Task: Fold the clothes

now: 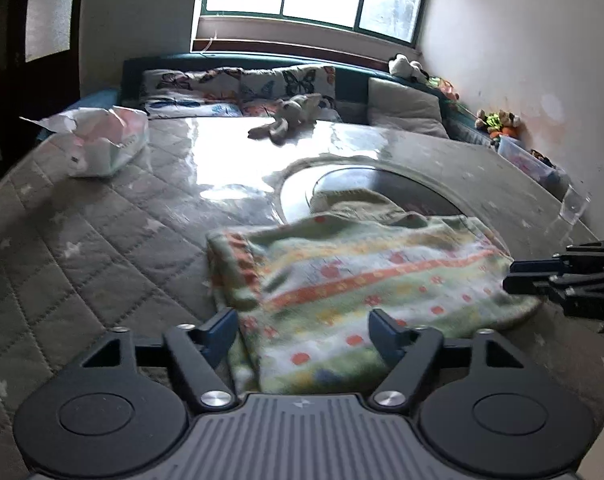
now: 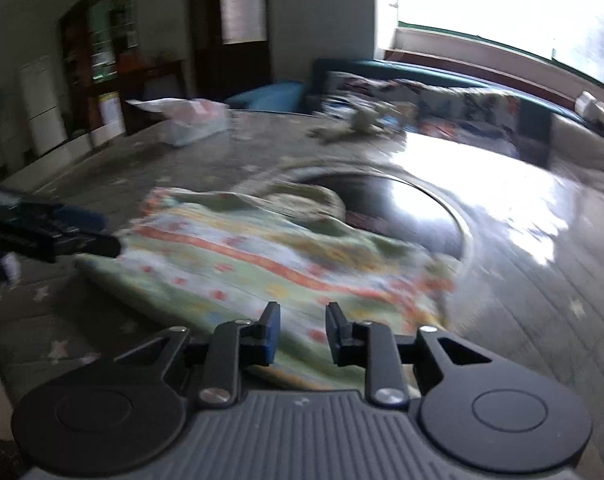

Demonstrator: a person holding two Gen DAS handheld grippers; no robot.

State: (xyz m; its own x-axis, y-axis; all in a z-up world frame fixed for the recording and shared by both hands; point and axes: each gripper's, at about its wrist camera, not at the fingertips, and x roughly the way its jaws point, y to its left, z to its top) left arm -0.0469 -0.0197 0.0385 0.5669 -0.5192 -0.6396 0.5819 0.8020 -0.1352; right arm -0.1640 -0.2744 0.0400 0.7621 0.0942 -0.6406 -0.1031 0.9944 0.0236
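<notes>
A green, white and orange patterned garment (image 1: 362,280) lies folded on the grey quilted bed cover (image 1: 81,248); it also shows in the right wrist view (image 2: 269,256), blurred. My left gripper (image 1: 302,320) is open, its jaws wide apart over the garment's near edge. My right gripper (image 2: 299,314) is open with a narrower gap, above the garment's near edge. The right gripper also shows at the right of the left wrist view (image 1: 514,276); the left gripper shows at the left of the right wrist view (image 2: 109,232).
A shiny round glass inset (image 1: 382,192) lies just beyond the garment. A white plastic bag (image 1: 105,140), a plush toy (image 1: 289,116) and butterfly pillows (image 1: 237,88) sit farther back. Toys and a plastic box (image 1: 526,160) line the right wall.
</notes>
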